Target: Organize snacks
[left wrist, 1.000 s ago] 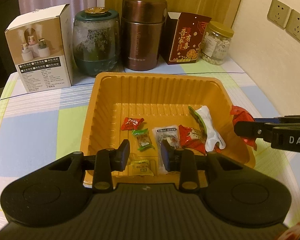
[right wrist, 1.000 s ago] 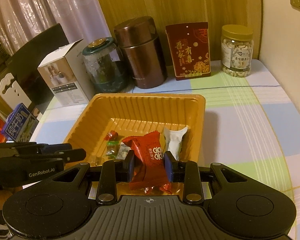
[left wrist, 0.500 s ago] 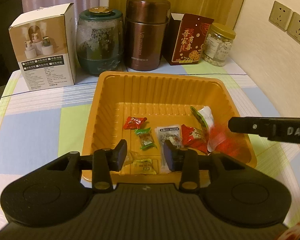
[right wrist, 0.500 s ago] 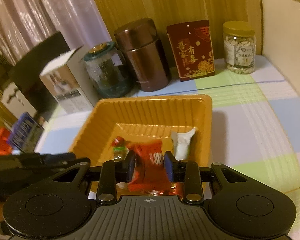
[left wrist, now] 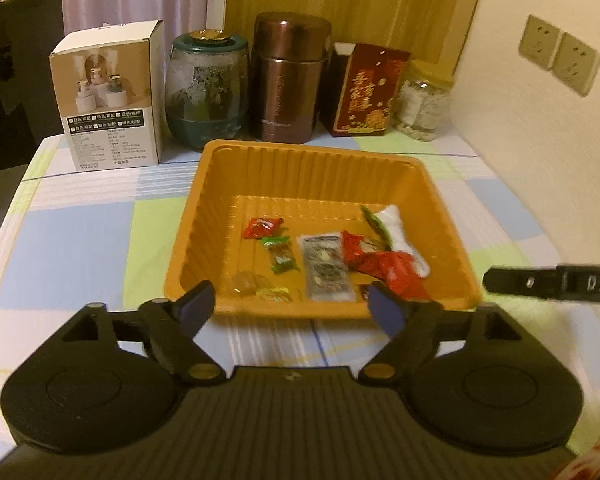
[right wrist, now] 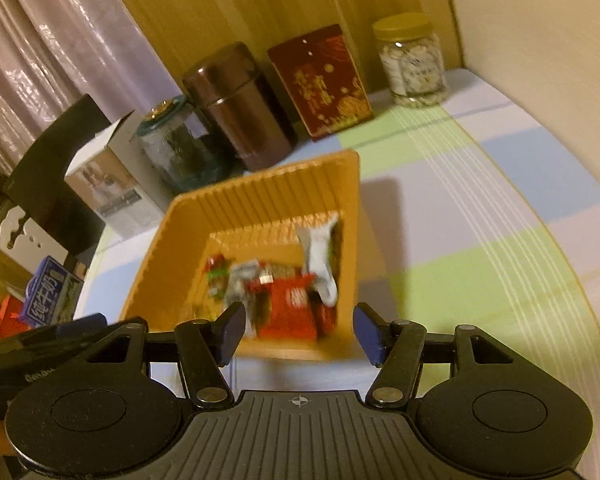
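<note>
An orange plastic tray (left wrist: 312, 168) (right wrist: 260, 200) sits mid-table and holds several wrapped snacks. A red packet (left wrist: 396, 270) (right wrist: 290, 310) lies at the tray's near right, beside a white packet (left wrist: 396, 228) (right wrist: 320, 256), a clear one (left wrist: 326, 266) and small candies (left wrist: 262, 227). My left gripper (left wrist: 290, 306) is open and empty, just in front of the tray's near rim. My right gripper (right wrist: 300, 332) is open and empty above the tray's near right corner; its finger shows in the left wrist view (left wrist: 548, 282).
Along the back stand a white carton (left wrist: 110, 96), a green glass jar (left wrist: 206, 90), a brown canister (left wrist: 288, 80), a red box (left wrist: 370, 90) and a nut jar (left wrist: 422, 102). A wall with sockets (left wrist: 556, 54) is on the right. A blue milk carton (right wrist: 48, 300) is off the table's left.
My right gripper opened and let go of the red packet, which dropped into the tray. My left gripper opened wider and drew back from the tray.
</note>
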Tool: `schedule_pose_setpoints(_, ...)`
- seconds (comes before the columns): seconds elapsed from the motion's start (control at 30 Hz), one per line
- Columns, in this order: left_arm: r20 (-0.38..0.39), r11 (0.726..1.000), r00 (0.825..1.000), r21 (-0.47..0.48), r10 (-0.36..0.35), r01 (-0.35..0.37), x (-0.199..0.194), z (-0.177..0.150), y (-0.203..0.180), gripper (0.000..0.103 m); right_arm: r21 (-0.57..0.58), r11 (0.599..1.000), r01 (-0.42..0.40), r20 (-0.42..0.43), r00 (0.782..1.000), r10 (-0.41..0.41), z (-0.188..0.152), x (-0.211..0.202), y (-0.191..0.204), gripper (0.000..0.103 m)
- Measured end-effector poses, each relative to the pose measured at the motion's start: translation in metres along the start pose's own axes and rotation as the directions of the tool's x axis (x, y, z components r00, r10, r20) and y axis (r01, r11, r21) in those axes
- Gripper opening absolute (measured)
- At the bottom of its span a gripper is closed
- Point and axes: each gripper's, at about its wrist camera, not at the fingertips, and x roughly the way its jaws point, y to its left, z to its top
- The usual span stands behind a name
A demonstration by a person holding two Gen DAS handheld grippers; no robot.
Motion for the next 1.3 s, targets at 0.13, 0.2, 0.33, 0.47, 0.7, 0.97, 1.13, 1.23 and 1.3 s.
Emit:
schedule_pose_setpoints(0.13, 0.013, 1.000, 1.000, -0.023, 0.000, 0.001, -0.023, -0.018, -0.005, 0.096, 0.005, 0.999, 0.036, -0.002, 0.999, -0.036, -0.024, -0.026, 0.000, 0.063)
schedule_pose_setpoints(0.2, 0.009, 0.999, 1.000, -0.036, 0.007, -0.007, -0.036, -0.029, -0.008, 0.098, -0.013, 0.999, 0.050, -0.001, 0.999, -0.050, -0.036, -0.038, 0.005, 0.065)
schedule_pose_setpoints(0.33, 0.008, 0.997, 1.000, -0.067, 0.025, -0.025, -0.063, -0.049, -0.011, 0.103, -0.048, 0.996, 0.069, 0.007, 0.998, -0.069, -0.059, -0.066, 0.015, 0.068)
schedule_pose_setpoints(0.47, 0.024, 0.995, 0.998, -0.073, 0.066, -0.064, -0.101, -0.070, -0.018, 0.103, -0.098, 0.991, 0.090, 0.019, 0.996, -0.089, -0.078, -0.092, 0.027, 0.069)
schedule_pose_setpoints(0.7, 0.051, 0.989, 0.992, -0.099, 0.119, -0.113, -0.165, -0.103, -0.034, 0.103, -0.130, 0.987, 0.096, 0.042, 0.995, -0.092, -0.114, -0.143, 0.043, 0.079)
schedule_pose_setpoints(0.97, 0.073, 0.987, 0.988, -0.098, 0.134, -0.126, -0.223, -0.138, -0.059, 0.103, -0.126, 0.987, 0.095, 0.052, 0.995, -0.090, -0.157, -0.195, 0.049, 0.081)
schedule_pose_setpoints(1.13, 0.079, 0.989, 0.989, -0.090, 0.126, -0.119, -0.253, -0.155, -0.076, 0.103, -0.125, 0.988, 0.094, 0.078, 0.993, -0.085, -0.177, -0.225, 0.051, 0.081)
schedule_pose_setpoints(1.23, 0.079, 0.990, 0.990, -0.088, 0.116, -0.109, -0.266, -0.163, -0.085, 0.103, -0.135, 0.985, 0.105, 0.103, 0.990, -0.092, -0.182, -0.242, 0.054, 0.081)
schedule_pose_setpoints(1.3, 0.075, 0.990, 0.990, -0.090, 0.118, -0.111, -0.273, -0.168, -0.090, 0.103, -0.145, 0.983, 0.116, 0.119, 0.988, -0.099, -0.185, -0.250, 0.056, 0.081)
